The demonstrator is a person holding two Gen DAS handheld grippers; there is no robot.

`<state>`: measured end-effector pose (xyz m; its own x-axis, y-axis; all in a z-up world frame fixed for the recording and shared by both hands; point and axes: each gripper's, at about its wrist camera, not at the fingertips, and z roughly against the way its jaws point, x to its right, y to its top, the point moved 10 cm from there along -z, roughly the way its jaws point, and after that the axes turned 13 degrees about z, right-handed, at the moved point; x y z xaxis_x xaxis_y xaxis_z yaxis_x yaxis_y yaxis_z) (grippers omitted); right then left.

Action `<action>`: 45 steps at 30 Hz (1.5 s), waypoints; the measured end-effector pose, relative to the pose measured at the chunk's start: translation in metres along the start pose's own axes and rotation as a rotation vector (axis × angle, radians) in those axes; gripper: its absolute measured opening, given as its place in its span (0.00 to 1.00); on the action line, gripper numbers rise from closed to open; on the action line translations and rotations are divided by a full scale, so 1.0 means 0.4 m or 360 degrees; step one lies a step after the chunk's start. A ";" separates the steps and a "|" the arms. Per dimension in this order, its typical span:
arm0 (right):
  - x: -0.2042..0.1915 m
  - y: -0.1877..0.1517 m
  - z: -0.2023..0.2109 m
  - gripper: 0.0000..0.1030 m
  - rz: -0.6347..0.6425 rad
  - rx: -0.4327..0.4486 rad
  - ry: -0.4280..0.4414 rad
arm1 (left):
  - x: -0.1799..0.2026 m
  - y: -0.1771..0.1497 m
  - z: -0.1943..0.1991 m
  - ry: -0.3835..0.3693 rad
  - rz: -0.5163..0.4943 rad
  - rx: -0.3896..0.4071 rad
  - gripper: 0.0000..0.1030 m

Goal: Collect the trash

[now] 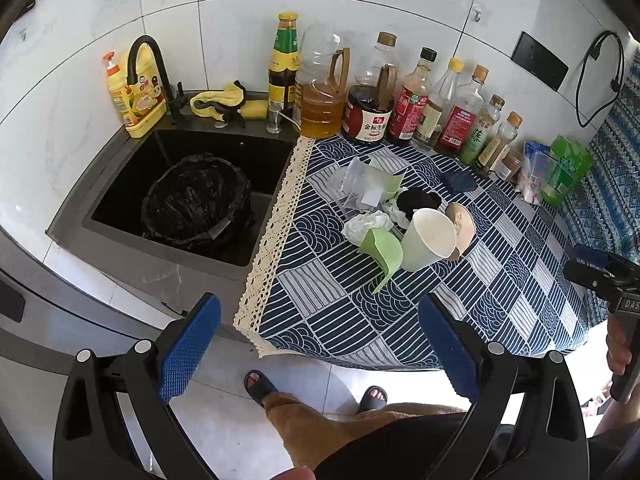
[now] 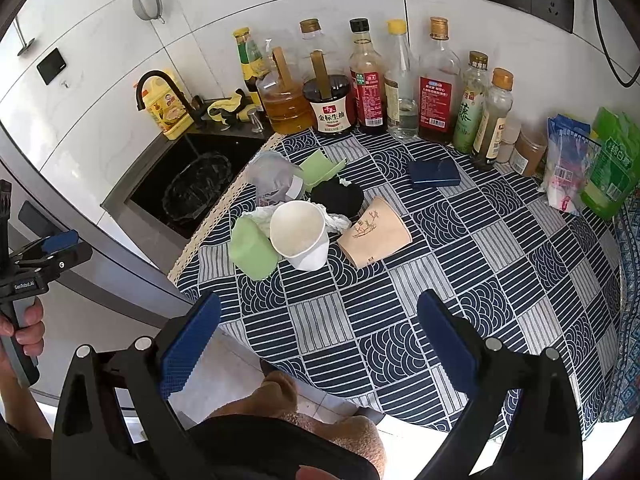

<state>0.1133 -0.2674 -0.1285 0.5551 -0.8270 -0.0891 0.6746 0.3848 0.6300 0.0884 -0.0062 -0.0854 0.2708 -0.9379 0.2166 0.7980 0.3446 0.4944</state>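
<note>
nearest the lens, the left gripper [image 1: 320, 340] and the right gripper [image 2: 320, 340] each showed two blue-padded fingers [image 2: 192, 344] set wide apart with nothing between them, hovering at the near edge of a table [image 2: 460, 280] under a blue patterned cloth. the trash sat in a loose heap near the table's left edge: a white paper cup [image 2: 299, 236] on its side, a tan printed cup [image 2: 374, 232] beside it, a green cup [image 2: 252, 254], crumpled tissue [image 1: 366, 224] and clear plastic wrap [image 1: 360, 184]. a bin lined with a black bag [image 1: 198, 200] stood in the sink [image 1: 132, 188] to the left. the cups looked light and easily crushed; a gentle pinch across a rim or side wall seemed best. tissue and wrap would likely be soft and could be pinched anywhere.
</note>
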 end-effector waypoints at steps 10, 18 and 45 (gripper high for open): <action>0.016 0.027 -0.026 0.95 -0.0147 -0.0044 -0.0017 | 0.014 0.041 -0.043 -0.0045 -0.0097 -0.0101 0.93; 0.019 0.032 -0.096 0.95 -0.0343 -0.0106 0.0032 | 0.067 0.052 -0.130 -0.0158 -0.0252 -0.0253 0.93; 0.048 -0.031 -0.514 0.22 -0.1165 -0.0342 0.0399 | 0.195 -0.050 -0.510 -0.0439 -0.0501 -0.0792 0.93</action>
<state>0.2156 -0.2037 -0.2968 0.0111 -0.7931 -0.6090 0.9745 -0.1280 0.1845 0.2034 -0.0943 -0.2503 -0.1121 -0.9239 0.3659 0.9886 -0.0665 0.1350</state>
